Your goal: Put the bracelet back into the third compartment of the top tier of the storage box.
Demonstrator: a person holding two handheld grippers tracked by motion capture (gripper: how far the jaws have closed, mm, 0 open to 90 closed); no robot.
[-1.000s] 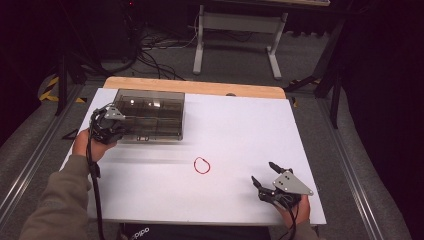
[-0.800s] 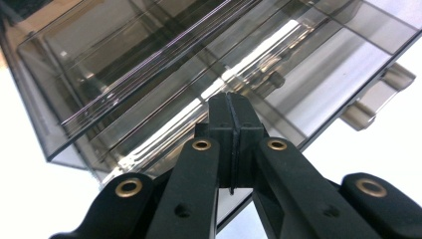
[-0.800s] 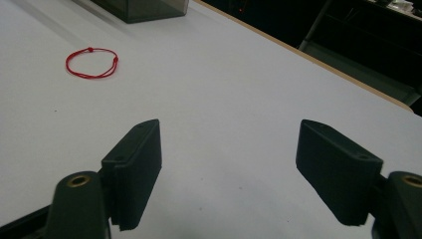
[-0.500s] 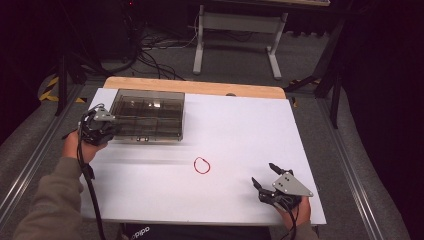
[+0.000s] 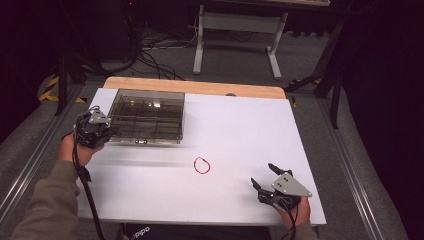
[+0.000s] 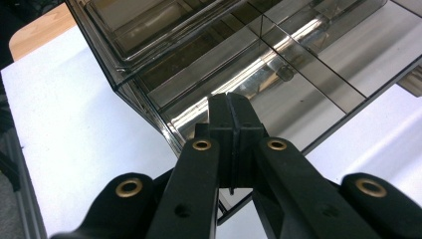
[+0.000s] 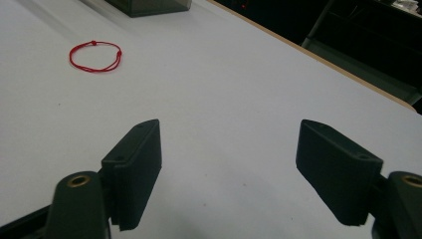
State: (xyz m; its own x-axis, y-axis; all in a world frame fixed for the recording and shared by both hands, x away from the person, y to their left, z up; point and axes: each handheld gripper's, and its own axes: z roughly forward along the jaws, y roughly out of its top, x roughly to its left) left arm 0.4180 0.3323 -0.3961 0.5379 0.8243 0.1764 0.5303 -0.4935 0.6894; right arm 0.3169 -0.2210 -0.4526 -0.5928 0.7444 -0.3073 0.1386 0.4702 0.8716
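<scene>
Compartment box point(image 5: 147, 116), smoky clear plastic, sits at the far left of the white table point(image 5: 240, 130); every place below is reckoned from this box. At its left near corner, the left gripper point(image 5: 102, 134) has its jaws pressed together against the box's wall, apparently pinching the thin edge point(image 6: 234, 124). To shift the box well, I judge it best to keep that pinch firm and drag low and level, so the box slides flat without tipping. To the right of the box and nearer the person lies a red string loop point(image 5: 202, 165). Farthest right, well apart from the box, the right gripper point(image 5: 265, 176) rests with jaws apart, holding nothing.
</scene>
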